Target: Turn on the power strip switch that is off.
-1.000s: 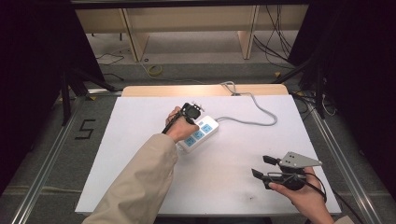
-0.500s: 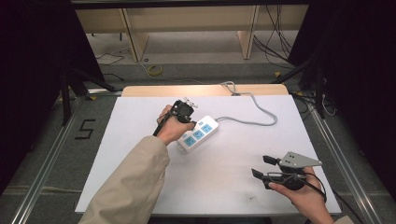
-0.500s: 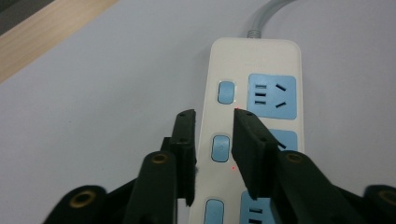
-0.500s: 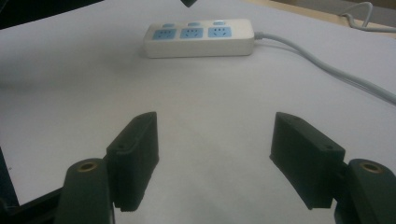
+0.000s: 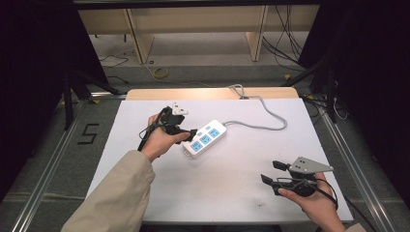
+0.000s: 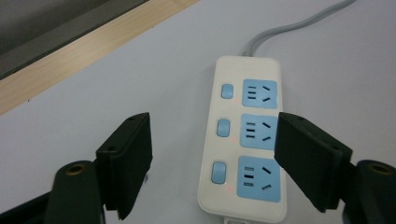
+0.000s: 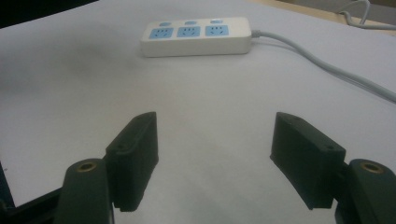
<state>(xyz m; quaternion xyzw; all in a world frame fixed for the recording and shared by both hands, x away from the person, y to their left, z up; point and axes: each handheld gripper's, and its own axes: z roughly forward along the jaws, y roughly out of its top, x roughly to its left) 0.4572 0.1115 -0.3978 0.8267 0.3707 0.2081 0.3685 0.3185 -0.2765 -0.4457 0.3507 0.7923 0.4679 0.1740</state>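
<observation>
power strip (image 6: pixel 247 135) lies under the left gripper (image 6: pixel 212 163), jaws spread wide above its switches; next likely a careful press. right gripper (image 5: pixel 271 172) waits, jaws spread, well apart.

white power strip (image 6: pixel 246 140) with light blue sockets and switches, grey cord (image 5: pixel 261 116), black gripper (image 5: pixel 191 133), white table (image 5: pixel 232 193)

Bare white table (image 5: pixel 232 193) between right gripper (image 5: pixel 273 173) and power strip (image 5: pixel 205 138), free to cross; grey cord (image 5: pixel 263 121) trailing behind, left gripper (image 5: pixel 191 134) crowding strip's near end.
</observation>
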